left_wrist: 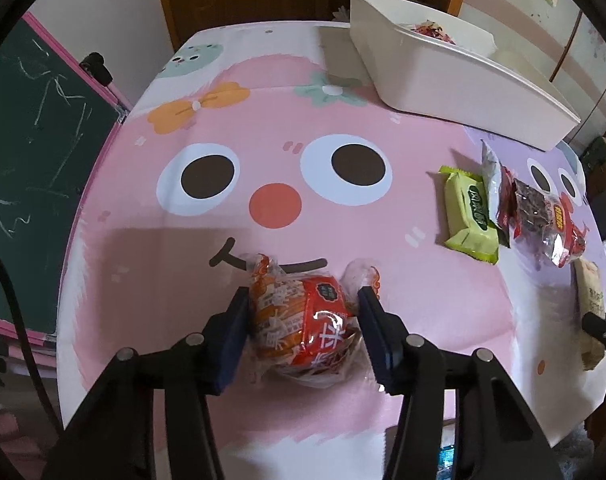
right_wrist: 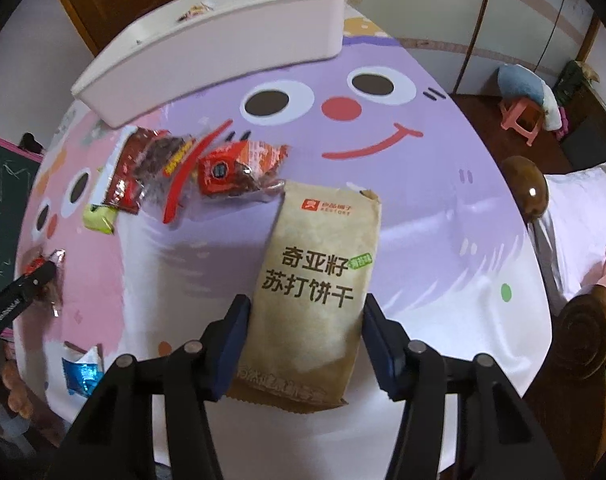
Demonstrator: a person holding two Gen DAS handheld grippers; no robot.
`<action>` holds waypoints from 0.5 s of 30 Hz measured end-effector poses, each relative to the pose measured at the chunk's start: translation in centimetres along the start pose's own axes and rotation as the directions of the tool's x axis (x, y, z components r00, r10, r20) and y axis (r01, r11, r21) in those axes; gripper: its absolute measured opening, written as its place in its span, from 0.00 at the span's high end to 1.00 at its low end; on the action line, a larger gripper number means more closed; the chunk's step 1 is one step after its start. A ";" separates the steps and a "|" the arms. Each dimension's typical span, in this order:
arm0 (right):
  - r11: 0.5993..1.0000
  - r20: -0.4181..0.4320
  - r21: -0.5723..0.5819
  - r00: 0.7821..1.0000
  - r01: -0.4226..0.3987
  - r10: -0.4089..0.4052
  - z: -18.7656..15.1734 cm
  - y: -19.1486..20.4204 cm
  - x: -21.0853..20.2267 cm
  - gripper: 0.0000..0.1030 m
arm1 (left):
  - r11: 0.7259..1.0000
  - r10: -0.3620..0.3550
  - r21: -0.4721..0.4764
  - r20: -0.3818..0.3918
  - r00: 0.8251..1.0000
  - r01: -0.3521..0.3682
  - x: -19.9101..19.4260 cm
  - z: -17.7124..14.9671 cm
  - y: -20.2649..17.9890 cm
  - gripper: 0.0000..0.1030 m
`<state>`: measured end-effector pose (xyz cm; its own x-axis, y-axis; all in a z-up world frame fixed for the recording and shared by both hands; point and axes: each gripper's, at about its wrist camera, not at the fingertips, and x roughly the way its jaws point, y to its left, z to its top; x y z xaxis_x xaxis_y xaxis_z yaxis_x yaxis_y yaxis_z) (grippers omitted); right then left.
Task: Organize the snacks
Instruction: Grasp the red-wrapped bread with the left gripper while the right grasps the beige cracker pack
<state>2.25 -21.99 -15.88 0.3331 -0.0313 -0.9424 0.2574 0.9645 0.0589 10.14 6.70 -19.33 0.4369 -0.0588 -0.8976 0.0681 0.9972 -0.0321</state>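
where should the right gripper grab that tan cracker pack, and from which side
Across its narrow width, near the lower end, coming down from above. The tan cracker pack lies flat and long on the tablecloth, and the right gripper already straddles its two long edges, fingers at either side.

The table (left_wrist: 143,248) wears a cartoon cloth: a pink face with round eyes and a red nose on one half, a purple smiling face (right_wrist: 443,208) on the other. A white bin (left_wrist: 463,84) stands at the far edge. Near it lie a green packet (left_wrist: 469,216) and, touching its side, a dark red packet (left_wrist: 539,216). A small red packet (right_wrist: 231,168) lies just beside those, its end touching the top of a long tan cracker packet (right_wrist: 323,280). An orange-red packet (left_wrist: 303,320) lies on the pink face's mouth. A blue wrapper (right_wrist: 81,372) lies at the near edge, well apart from the others.
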 end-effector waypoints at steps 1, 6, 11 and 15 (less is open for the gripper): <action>1.000 0.012 0.001 1.000 -0.007 0.007 0.0 -0.1 -0.4 0.47 | 1.000 0.002 0.000 0.001 1.000 -0.002 -0.1 -0.1 -0.2 0.50; 0.998 0.106 0.008 0.993 -0.056 0.054 0.4 -1.1 -2.6 0.91 | 1.000 -0.007 0.018 0.020 1.000 0.007 -0.7 -0.1 -1.1 0.50; 0.994 0.090 -0.024 0.990 -0.109 0.111 1.0 -0.4 -2.4 1.00 | 0.998 -0.007 0.056 0.036 0.999 0.005 -1.2 0.3 -2.5 0.50; 0.993 0.075 -0.028 0.990 -0.118 0.120 0.8 -0.2 -1.9 1.00 | 0.999 -0.015 0.045 0.041 0.999 0.014 -1.5 0.6 -2.7 0.50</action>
<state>2.23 -22.35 -13.85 0.4289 0.0651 -0.9010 0.1909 0.9683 0.1608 9.84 4.08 -17.69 0.4721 -0.0760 -0.8783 0.1141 0.9932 -0.0247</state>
